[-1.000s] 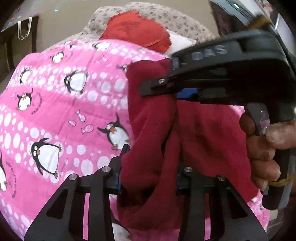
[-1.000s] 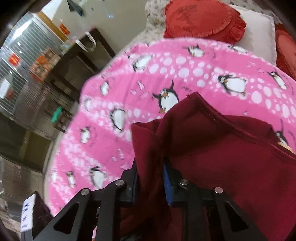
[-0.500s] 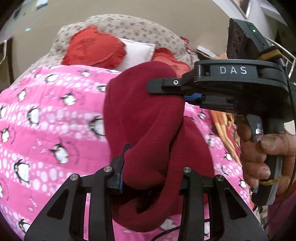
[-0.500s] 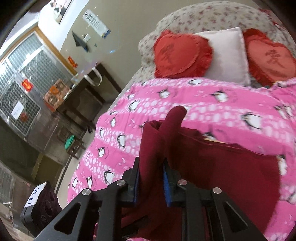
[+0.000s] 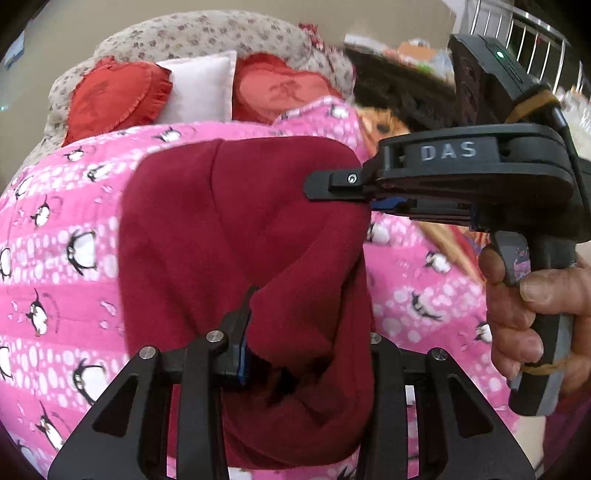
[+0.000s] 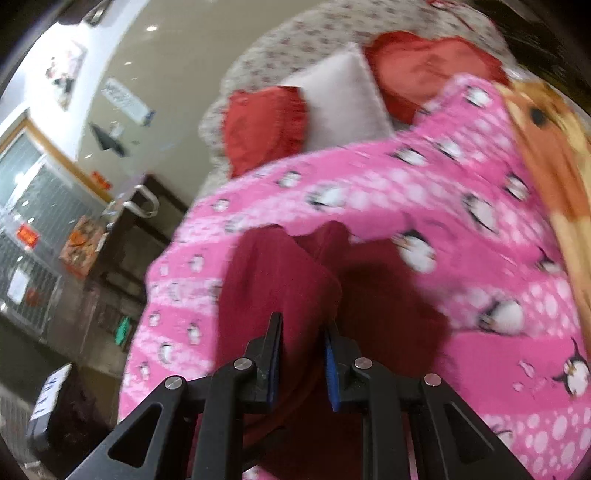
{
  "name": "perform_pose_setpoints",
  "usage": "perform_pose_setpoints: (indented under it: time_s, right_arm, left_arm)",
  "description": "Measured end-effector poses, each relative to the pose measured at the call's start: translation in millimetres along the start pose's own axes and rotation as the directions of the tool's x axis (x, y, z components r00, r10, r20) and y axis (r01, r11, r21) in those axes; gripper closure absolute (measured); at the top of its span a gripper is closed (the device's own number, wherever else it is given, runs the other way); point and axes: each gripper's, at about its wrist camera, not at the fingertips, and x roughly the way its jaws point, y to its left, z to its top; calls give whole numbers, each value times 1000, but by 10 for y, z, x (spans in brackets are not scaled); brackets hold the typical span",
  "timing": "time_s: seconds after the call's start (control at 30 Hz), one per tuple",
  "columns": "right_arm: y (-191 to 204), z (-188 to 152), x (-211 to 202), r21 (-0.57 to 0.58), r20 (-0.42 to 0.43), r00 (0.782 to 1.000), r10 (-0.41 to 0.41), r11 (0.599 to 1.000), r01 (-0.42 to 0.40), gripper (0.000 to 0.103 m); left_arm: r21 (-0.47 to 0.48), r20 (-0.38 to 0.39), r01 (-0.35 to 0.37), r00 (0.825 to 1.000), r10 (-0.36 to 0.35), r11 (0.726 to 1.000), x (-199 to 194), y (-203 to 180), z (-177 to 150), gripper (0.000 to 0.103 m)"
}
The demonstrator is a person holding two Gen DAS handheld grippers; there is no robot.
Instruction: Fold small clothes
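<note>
A dark red fleece garment (image 5: 240, 229) hangs bunched above the pink penguin blanket (image 5: 66, 229). My left gripper (image 5: 306, 325) is shut on its lower fold; the cloth covers the right finger. In the left wrist view my right gripper (image 5: 354, 195), held by a hand (image 5: 517, 310), pinches the garment's upper right corner. The right wrist view is blurred. It shows the right gripper (image 6: 303, 332) shut on a ridge of the same garment (image 6: 273, 280), which drapes down toward the blanket (image 6: 461, 258).
Two red heart cushions (image 5: 114, 96) (image 5: 280, 88) and a white pillow (image 5: 201, 88) lean on the flowered headboard (image 5: 207, 33). An orange cartoon blanket (image 6: 546, 162) lies along the right side. A dark cabinet (image 6: 136, 229) stands left of the bed.
Both grippers have swept sideways across the bed with the red garment held between them. The cushions and the orange blanket have come into view. Both grips have held.
</note>
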Motion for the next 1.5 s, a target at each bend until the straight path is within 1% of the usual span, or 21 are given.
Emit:
perform_pose_setpoints:
  time_s: [0.07, 0.13, 0.2, 0.27, 0.37, 0.4, 0.43, 0.5, 0.57, 0.63, 0.7, 0.77, 0.8, 0.83, 0.87, 0.93, 1.07, 1.17, 1.33, 1.43, 1.5]
  right_arm:
    - [-167, -39, 116, 42, -19, 1000, -23, 999, 24, 84]
    - [-279, -76, 203, 75, -25, 999, -32, 997, 34, 84]
    - [-390, -99, 249, 109, -28, 999, -26, 994, 29, 82]
    - [-445, -117, 140, 147, -15, 1000, -21, 989, 22, 63]
    - [-424, -229, -169, 140, 26, 999, -44, 989, 40, 55]
    - [-392, -260, -219, 135, 30, 998, -46, 990, 41, 55]
    - [-338, -342, -311, 127, 33, 999, -30, 992, 26, 54]
    - [-234, -457, -372, 112, 26, 1000, 9, 994, -12, 52]
    - [-85, -609, -362, 76, -12, 1000, 22, 997, -21, 52]
    - [40, -745, -262, 57, -62, 998, 23, 998, -19, 52]
    - [112, -860, -132, 78, -102, 993, 60, 996, -52, 52]
    - [120, -900, -85, 82, -83, 995, 50, 996, -43, 54]
    - [128, -909, -75, 63, -70, 997, 40, 997, -35, 58]
    - [135, -907, -68, 44, -67, 997, 32, 999, -29, 71]
    - [149, -909, -78, 5, -59, 998, -13, 1000, 13, 80]
    - [145, -929, -141, -35, -30, 997, -74, 997, 73, 89]
    - [-55, -1015, -125, -53, -30, 979, -202, 978, 201, 89]
    - [-167, -1091, -106, -14, -59, 982, -182, 983, 182, 89]
    - [-102, -1119, -483, 30, 1, 990, -138, 990, 138, 86]
    - [126, -1064, -643, -42, 75, 984, -159, 986, 163, 85]
    - [315, -980, -658, -86, 113, 985, -133, 986, 144, 81]
  left_arm:
    - [13, -33, -41, 999, 41, 999, 135, -95, -18, 66]
    - [26, -52, -42, 998, 44, 999, 141, -130, -33, 61]
    - [44, -74, -2, 997, 5, 999, 33, -157, -30, 57]
    - [46, -78, 50, 996, -47, 998, -153, -94, -51, 52]
    - [-28, -30, 175, 984, -176, 984, -554, 160, -148, 32]
    - [-46, -11, 194, 981, -195, 980, -653, 261, -178, 31]
    - [-54, 9, 190, 982, -190, 980, -746, 352, -214, 31]
    - [-49, 36, 137, 990, -135, 989, -849, 488, -266, 31]
    - [-35, 43, 35, 998, -34, 999, -838, 612, -317, 31]
    - [-37, 19, -40, 999, 40, 999, -735, 694, -352, 31]
    - [-42, -5, -53, 999, 53, 998, -637, 733, -409, 31]
    - [-45, -36, -62, 998, 61, 997, -505, 740, -457, 31]
    - [-42, -41, -62, 997, 60, 997, -497, 736, -502, 31]
    - [-35, -47, -68, 997, 66, 997, -452, 724, -546, 31]
    - [-28, -60, -77, 995, 75, 997, -396, 711, -566, 31]
    - [-17, -84, -83, 993, 81, 996, -313, 672, -620, 31]
    - [-39, -148, -92, 985, 85, 995, -75, 761, -758, 31]
    - [-107, -157, -64, 986, 47, 992, -113, 846, -786, 31]
    - [-82, -66, -97, 994, 91, 992, -458, 826, -669, 31]
    - [-91, -6, -94, 996, 93, 991, -571, 790, -554, 31]
    - [-99, 9, -94, 995, 95, 991, -558, 759, -488, 31]
